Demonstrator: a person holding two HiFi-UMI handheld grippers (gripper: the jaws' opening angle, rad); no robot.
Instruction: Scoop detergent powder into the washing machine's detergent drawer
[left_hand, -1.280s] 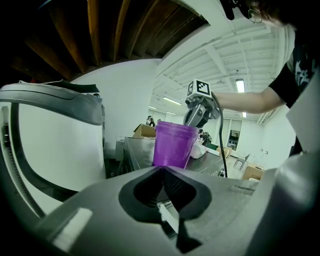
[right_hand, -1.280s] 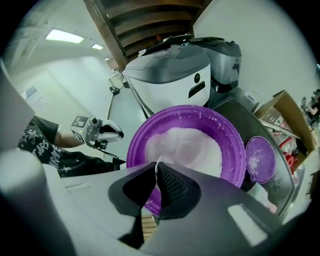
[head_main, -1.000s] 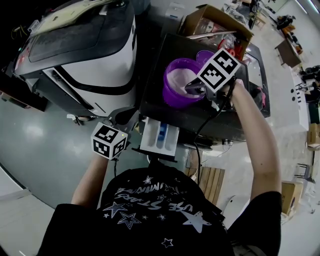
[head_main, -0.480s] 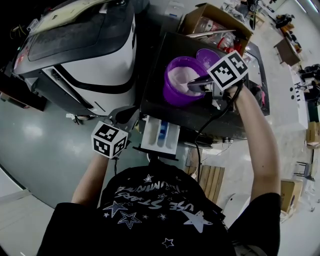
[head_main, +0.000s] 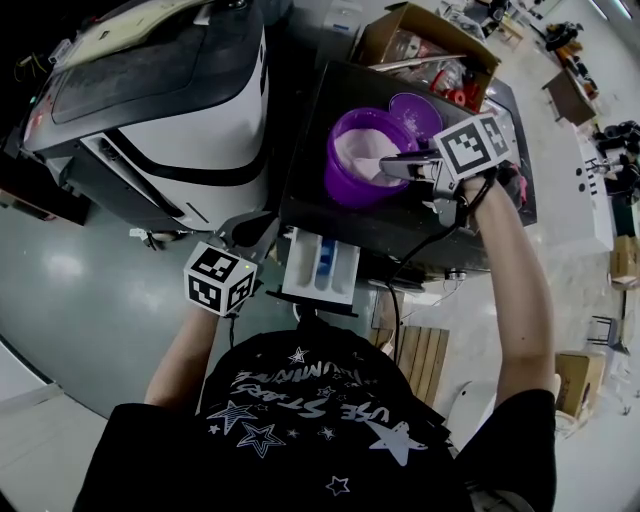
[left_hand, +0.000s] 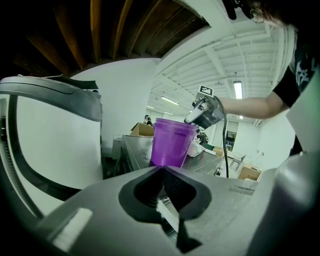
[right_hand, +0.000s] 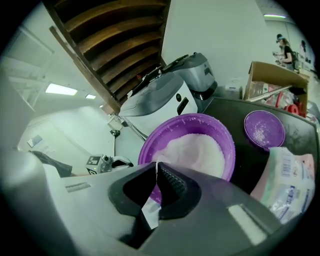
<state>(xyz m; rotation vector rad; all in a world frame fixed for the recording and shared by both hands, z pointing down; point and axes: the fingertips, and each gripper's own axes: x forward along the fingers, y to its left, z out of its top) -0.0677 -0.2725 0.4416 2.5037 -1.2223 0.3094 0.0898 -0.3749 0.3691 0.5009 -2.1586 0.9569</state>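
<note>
Fingers (right_hand: 172, 182) of the right gripper (head_main: 398, 166), clenched on the scoop (head_main: 370, 163), have been drawn rightward across the powder tub (head_main: 340, 190) at the washer top's (head_main: 320, 215) left edge, the detergent drawer (head_main: 320, 265) judged not yet served, the left gripper (left_hand: 161, 169) closed.

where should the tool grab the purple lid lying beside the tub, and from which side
Pinch the purple lid by its rim, coming down from above with one jaw inside and one outside. It lies flat on the black top, seemingly rim-up, so nothing can slide under it. Take the edge away from the tub, where there looks to be room.
</note>
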